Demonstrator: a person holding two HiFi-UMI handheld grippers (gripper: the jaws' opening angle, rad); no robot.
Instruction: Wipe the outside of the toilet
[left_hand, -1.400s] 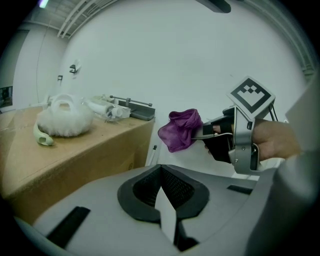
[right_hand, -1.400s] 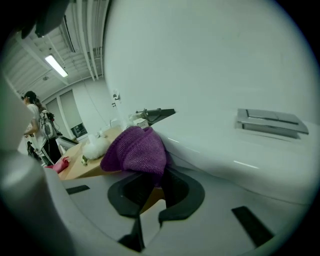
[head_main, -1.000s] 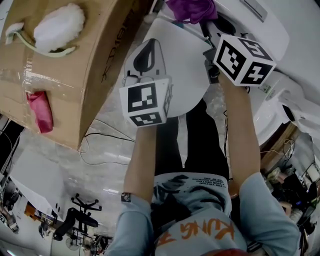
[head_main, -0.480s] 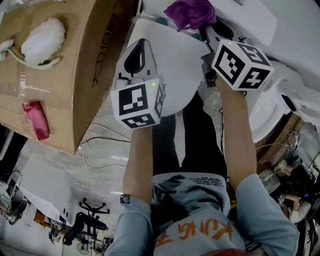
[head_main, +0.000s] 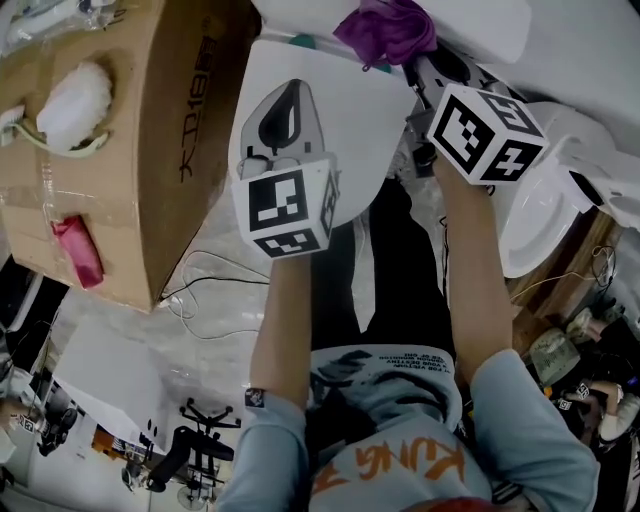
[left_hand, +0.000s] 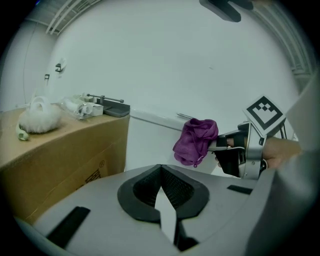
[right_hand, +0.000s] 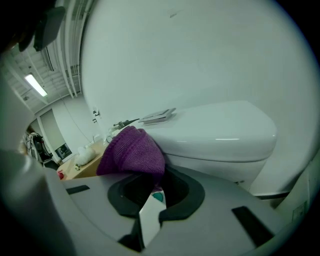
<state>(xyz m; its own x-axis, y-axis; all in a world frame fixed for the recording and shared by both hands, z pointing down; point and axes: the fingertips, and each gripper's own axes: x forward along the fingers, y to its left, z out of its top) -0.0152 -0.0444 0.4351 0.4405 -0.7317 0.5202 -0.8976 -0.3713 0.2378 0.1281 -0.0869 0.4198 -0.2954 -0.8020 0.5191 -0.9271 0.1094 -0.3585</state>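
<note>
The right gripper (right_hand: 150, 186) has its jaws clamped on a bunched purple knitted cloth (right_hand: 132, 150), which fills the lower middle of the right gripper view. Just beyond it is the white toilet (right_hand: 220, 131). In the head view the cloth sits at the top centre of the frame against the toilet's upper part, though whether it actually presses on the porcelain I cannot tell. The left gripper (left_hand: 160, 172) hovers over the toilet's rounded white surface in the middle of the frame, jaws drawn together with nothing between them. A cardboard box (head_main: 130, 150) stands at upper left. The porcelain shows no wet streak or dirt, so progress is a guess. Wiping seems under way near the top, with the sides and lower body probably left to do.
</note>
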